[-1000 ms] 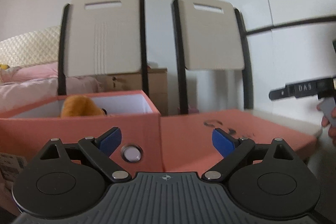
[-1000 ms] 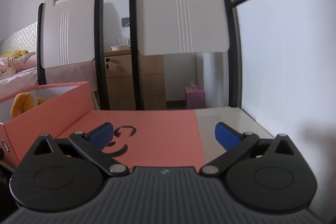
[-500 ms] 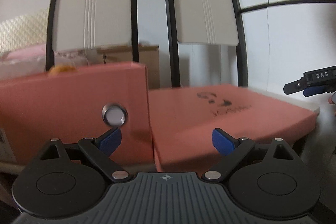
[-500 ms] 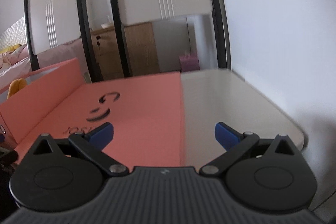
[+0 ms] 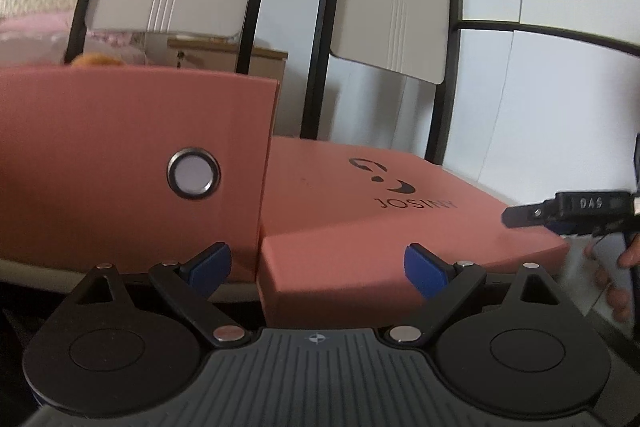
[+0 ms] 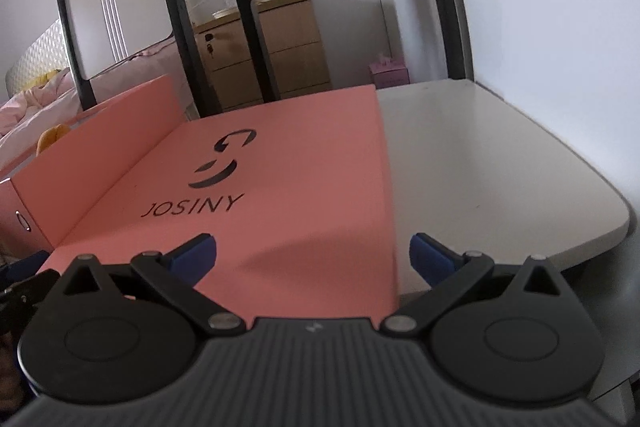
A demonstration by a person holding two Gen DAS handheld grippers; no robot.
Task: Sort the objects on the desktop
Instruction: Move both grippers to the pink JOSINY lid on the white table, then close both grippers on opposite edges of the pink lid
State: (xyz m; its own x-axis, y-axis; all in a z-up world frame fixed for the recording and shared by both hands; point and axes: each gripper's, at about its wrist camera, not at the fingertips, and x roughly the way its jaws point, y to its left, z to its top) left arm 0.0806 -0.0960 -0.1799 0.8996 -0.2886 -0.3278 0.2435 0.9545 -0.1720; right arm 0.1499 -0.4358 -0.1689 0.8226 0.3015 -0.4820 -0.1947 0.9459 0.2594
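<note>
Your left gripper and right gripper both hover with jaws spread wide, holding nothing. One pink box stands on the surface, its one JOSINY lid flat beside it, touching. Two chairs stand behind.
</note>
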